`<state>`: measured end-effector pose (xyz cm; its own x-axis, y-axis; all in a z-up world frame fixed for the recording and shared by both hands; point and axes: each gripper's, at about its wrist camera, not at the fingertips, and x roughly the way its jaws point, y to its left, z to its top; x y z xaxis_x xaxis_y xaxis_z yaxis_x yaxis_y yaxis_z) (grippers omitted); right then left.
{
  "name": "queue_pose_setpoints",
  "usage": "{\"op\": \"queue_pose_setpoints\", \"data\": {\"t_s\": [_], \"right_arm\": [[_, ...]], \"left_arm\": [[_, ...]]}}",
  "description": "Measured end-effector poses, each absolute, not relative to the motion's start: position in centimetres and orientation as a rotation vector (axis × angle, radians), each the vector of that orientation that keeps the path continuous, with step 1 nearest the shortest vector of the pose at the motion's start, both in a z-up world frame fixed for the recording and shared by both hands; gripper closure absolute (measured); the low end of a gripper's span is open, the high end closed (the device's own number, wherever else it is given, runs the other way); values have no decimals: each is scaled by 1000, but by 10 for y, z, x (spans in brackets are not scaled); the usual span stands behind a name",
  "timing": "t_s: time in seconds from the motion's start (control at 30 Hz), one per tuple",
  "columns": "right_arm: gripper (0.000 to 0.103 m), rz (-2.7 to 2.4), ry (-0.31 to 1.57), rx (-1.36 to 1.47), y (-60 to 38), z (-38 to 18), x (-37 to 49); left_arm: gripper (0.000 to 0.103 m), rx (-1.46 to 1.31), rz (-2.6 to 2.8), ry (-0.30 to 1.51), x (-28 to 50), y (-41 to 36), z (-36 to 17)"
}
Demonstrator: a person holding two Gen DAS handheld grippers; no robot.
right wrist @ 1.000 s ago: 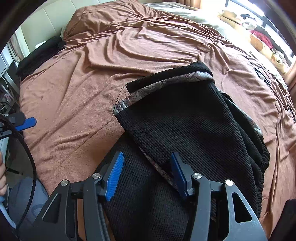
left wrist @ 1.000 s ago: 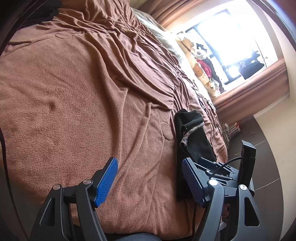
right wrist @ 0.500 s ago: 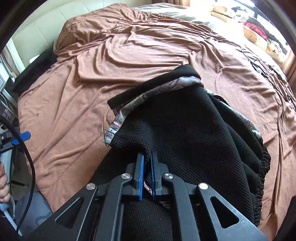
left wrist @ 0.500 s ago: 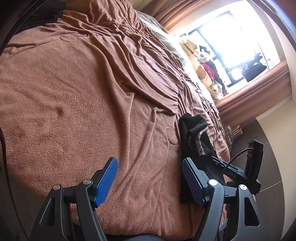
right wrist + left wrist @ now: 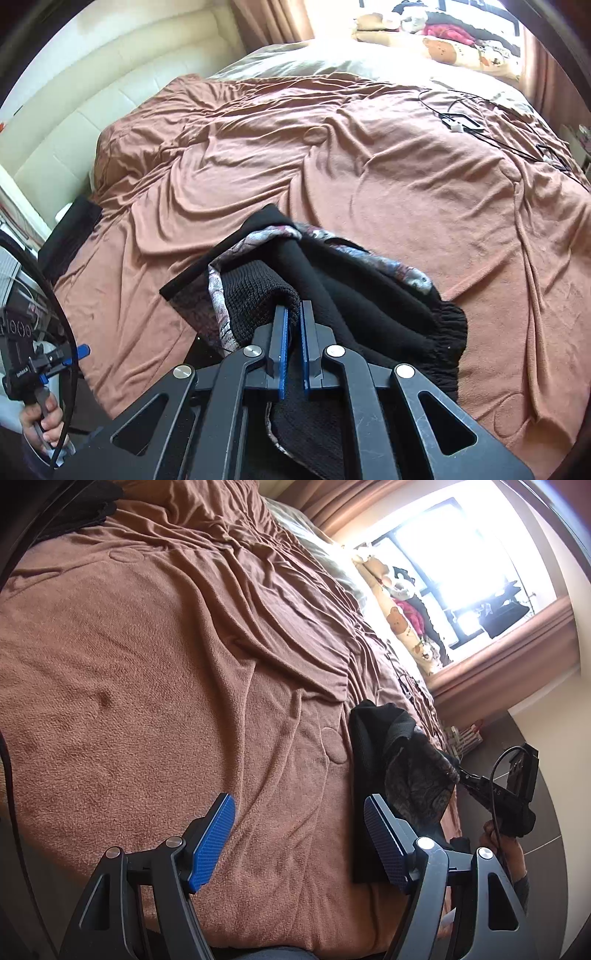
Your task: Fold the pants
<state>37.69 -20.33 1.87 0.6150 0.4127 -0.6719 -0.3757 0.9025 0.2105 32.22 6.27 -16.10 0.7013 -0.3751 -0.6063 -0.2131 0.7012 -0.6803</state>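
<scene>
Black knit pants (image 5: 373, 306) with a patterned grey lining lie bunched at the near edge of a bed with a brown blanket (image 5: 332, 166). My right gripper (image 5: 291, 314) is shut on a fold of the pants and holds it lifted off the bed. In the left wrist view the pants (image 5: 373, 746) hang at the right, pinched by the right gripper (image 5: 461, 775). My left gripper (image 5: 299, 827) is open and empty, low over the blanket (image 5: 166, 664) to the left of the pants.
A cream padded headboard (image 5: 92, 85) stands at the back left. Cables (image 5: 465, 122) lie on the far right of the bed. Pillows and plush toys (image 5: 454, 44) sit by the window. A dark folded cloth (image 5: 70, 232) lies at the bed's left edge.
My right gripper closed on the pants fabric, then lifted it up and back off the blanket. My left gripper stayed open and barely moved.
</scene>
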Motion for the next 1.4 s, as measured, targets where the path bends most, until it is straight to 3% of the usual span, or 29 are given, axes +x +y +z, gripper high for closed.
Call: {"op": "queue_pose_setpoints", "data": {"t_s": [0.77, 0.83, 0.87, 0.97, 1.0, 1.4], "right_arm": [[99, 255, 834, 202, -280, 26, 450], [95, 212, 868, 179, -278, 23, 455], [87, 193, 869, 173, -279, 23, 454], [46, 166, 850, 178, -280, 29, 451], [42, 156, 836, 172, -280, 32, 448], [42, 431, 884, 167, -230, 25, 401]], "left_arm": [[29, -794, -124, 858, 340, 50, -167], [29, -791, -127, 862, 340, 49, -168], [29, -791, -127, 861, 340, 48, -168], [29, -793, -129, 864, 341, 48, -168], [29, -793, -130, 865, 340, 49, -168], [29, -804, -133, 855, 336, 50, -167]]}}
